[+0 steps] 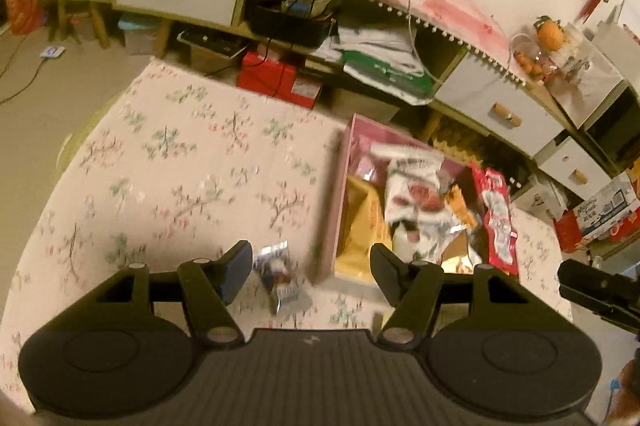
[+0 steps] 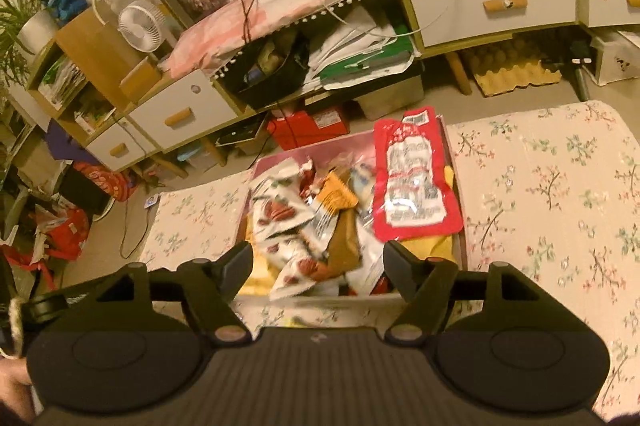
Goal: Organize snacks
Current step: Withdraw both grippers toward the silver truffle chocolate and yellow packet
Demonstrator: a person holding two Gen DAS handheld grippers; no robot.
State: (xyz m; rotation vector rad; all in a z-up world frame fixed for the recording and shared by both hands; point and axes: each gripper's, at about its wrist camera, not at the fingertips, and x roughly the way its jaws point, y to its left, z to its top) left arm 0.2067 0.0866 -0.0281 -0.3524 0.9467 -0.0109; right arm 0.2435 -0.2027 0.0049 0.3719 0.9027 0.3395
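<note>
Between our left gripper's (image 1: 310,268) spread, empty jaws lies the last loose snack packet (image 1: 280,274).

Nearest us, that small silvery packet rests on the floral desk (image 1: 180,165), just left of the pink box's (image 1: 334,209) near corner, its long axis running near to far, so we judge the left gripper the closer one for the pick. Our right gripper (image 2: 316,266) hangs open and empty over the box's near end. Farther in, white nut bags (image 2: 280,209) and an orange packet (image 2: 338,195) fill the box, and the red pouch (image 2: 416,181) lies along its right side.
</note>
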